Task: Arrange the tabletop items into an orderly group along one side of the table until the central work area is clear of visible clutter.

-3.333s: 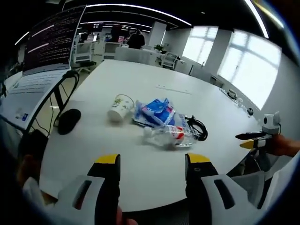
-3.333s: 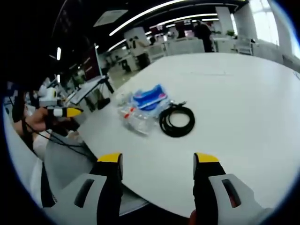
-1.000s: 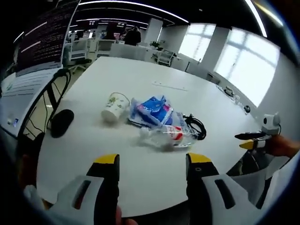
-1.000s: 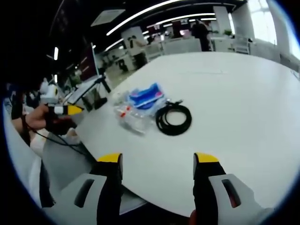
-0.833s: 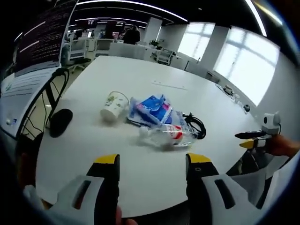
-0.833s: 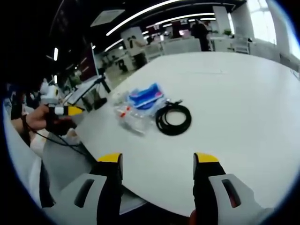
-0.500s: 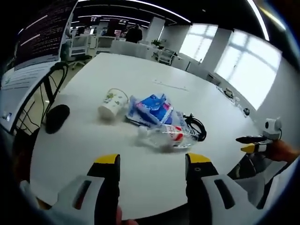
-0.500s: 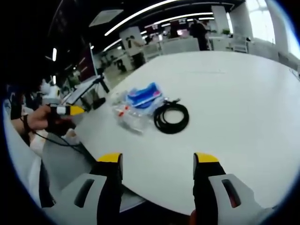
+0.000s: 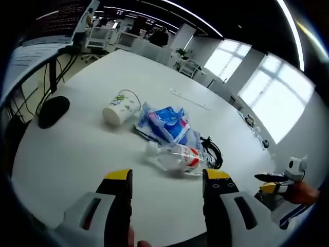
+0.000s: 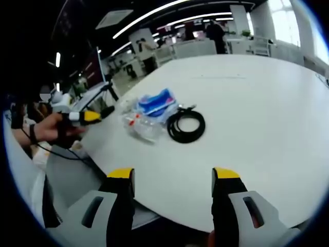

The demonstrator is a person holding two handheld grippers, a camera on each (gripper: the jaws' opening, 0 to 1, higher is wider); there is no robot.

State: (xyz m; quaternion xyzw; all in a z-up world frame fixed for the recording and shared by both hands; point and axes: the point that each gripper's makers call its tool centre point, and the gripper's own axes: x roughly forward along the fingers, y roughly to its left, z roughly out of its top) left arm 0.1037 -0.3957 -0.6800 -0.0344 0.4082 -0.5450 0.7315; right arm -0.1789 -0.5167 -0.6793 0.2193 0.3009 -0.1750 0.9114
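Observation:
On the round white table (image 9: 77,144) lie a tipped paper cup (image 9: 120,106), a blue packet (image 9: 167,122), a clear plastic bottle (image 9: 177,157) with a red label, and a coiled black cable (image 9: 212,151). My left gripper (image 9: 168,180) hangs open just short of the bottle. The right gripper view has the same bottle (image 10: 138,126), blue packet (image 10: 158,104) and cable coil (image 10: 185,125) further off. My right gripper (image 10: 172,177) is open above the near table edge. The left gripper (image 10: 85,116) enters at the left, held by a hand.
A black mouse (image 9: 53,109) lies at the table's left edge near a monitor stand (image 9: 56,56). The other gripper (image 9: 281,180) shows at the far right. Desks, chairs and a standing person (image 10: 214,31) fill the office behind. The table's far half (image 10: 257,92) is bare.
The left camera has moved forward and tipped down, so the cup, packet and bottle sit closer. In the right gripper view the left gripper has edged toward the table. The items lie as before.

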